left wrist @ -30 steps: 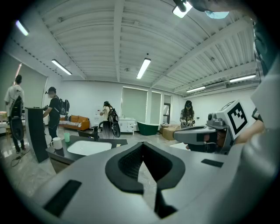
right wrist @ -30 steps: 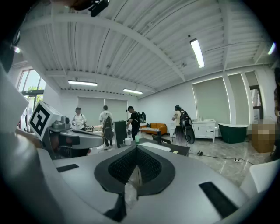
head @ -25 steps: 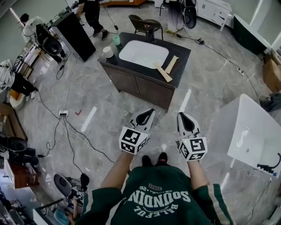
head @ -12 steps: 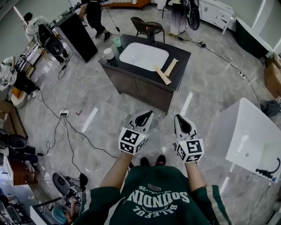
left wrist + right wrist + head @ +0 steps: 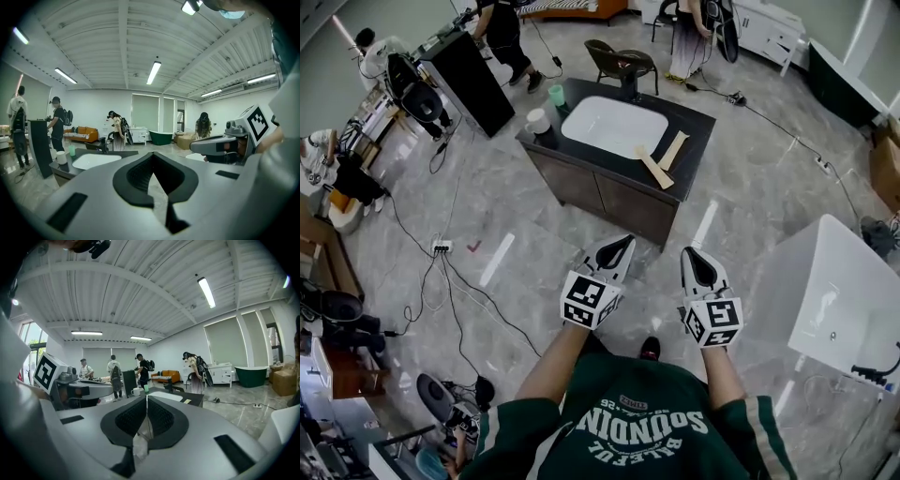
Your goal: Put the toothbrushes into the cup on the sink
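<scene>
Two pale toothbrushes (image 5: 654, 167) (image 5: 673, 150) lie on the dark sink counter (image 5: 694, 122), to the right of the white basin (image 5: 614, 127). A white cup (image 5: 537, 120) and a green cup (image 5: 556, 95) stand at the counter's left end; both cups (image 5: 61, 157) (image 5: 136, 392) also show in the gripper views. My left gripper (image 5: 614, 251) (image 5: 152, 154) and right gripper (image 5: 694, 258) (image 5: 146, 397) are held side by side over the floor, well short of the counter. Both are shut with nothing between the jaws.
A white bathtub (image 5: 839, 291) stands at the right. Cables and a power strip (image 5: 441, 247) run across the floor on the left. A tall black cabinet (image 5: 469, 75), a chair (image 5: 619, 61) and several people are beyond the counter.
The sink counter has shifted slightly lower and to the right in the head view, and stands a little nearer. Both grippers keep their place side by side and stay shut.
</scene>
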Demonstrator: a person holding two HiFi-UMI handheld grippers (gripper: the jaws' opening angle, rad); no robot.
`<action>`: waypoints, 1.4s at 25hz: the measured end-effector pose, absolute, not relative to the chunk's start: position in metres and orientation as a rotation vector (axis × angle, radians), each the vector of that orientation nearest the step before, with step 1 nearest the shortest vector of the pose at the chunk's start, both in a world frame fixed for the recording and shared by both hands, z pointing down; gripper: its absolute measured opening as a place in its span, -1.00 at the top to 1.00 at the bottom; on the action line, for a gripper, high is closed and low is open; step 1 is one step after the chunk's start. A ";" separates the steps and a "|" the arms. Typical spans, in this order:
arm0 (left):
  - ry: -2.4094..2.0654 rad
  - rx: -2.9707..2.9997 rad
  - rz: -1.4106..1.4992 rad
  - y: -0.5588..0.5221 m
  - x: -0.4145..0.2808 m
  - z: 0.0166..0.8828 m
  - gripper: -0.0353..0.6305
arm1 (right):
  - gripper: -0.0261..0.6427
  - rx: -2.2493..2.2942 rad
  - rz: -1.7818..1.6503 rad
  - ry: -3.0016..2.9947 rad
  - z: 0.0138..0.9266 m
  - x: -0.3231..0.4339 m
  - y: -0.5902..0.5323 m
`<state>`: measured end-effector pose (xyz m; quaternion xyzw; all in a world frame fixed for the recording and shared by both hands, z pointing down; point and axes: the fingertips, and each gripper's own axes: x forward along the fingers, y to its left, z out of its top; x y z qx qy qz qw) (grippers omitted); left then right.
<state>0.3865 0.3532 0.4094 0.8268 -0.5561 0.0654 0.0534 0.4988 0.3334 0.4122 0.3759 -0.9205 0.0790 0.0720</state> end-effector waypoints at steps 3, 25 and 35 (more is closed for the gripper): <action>-1.644 2.559 0.188 0.345 0.373 0.406 0.86 | 0.80 1.184 0.238 -2.742 0.412 0.486 0.326; -1.416 2.709 0.194 0.332 0.208 0.412 0.86 | 0.79 1.459 0.218 -2.629 0.398 0.335 0.319; -1.390 2.705 0.207 0.340 0.151 0.421 0.86 | 0.80 1.457 0.239 -2.611 0.409 0.280 0.339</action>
